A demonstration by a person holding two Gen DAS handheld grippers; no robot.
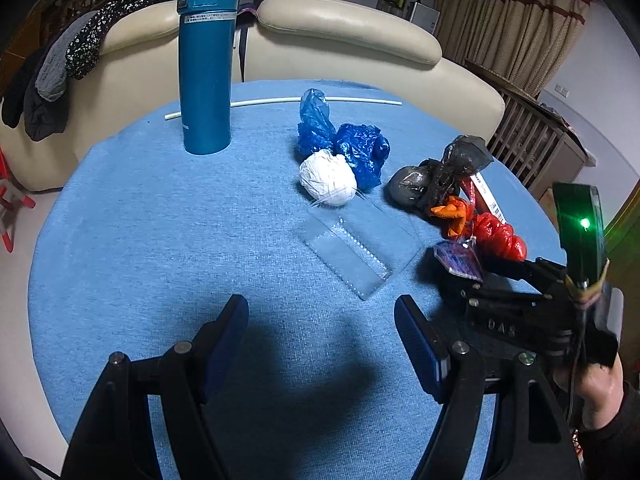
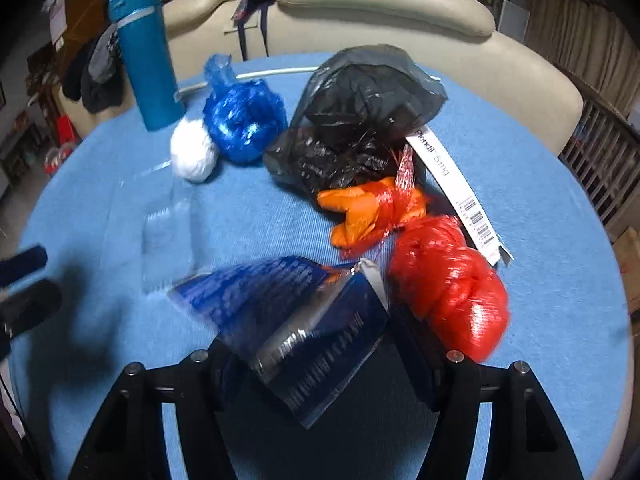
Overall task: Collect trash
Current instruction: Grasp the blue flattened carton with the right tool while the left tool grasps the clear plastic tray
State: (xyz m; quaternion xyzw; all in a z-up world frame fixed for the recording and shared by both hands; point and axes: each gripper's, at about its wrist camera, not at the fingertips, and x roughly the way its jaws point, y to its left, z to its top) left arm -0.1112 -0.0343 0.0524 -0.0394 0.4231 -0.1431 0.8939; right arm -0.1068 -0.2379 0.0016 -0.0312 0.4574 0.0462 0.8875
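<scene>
Trash lies on a blue-clothed round table (image 1: 140, 220): a white wad (image 1: 328, 177), a blue bag (image 1: 352, 146), a black bag (image 1: 440, 176), an orange bag (image 1: 452, 216), a red bag (image 1: 498, 236), a clear plastic sleeve (image 1: 352, 256). My left gripper (image 1: 322, 340) is open and empty above the cloth, near the sleeve. My right gripper (image 2: 320, 360) holds a dark blue foil wrapper (image 2: 292, 316) between its jaws, beside the red bag (image 2: 448, 284) and orange bag (image 2: 368, 208). The black bag (image 2: 356, 120), blue bag (image 2: 244, 120) and white wad (image 2: 194, 154) lie beyond.
A tall teal flask (image 1: 206, 60) stands at the back left of the table; it also shows in the right wrist view (image 2: 146, 56). A white rod (image 1: 280, 101) lies along the far edge. A white medicine box (image 2: 460, 192) lies by the black bag. A cream sofa (image 1: 344, 36) stands behind.
</scene>
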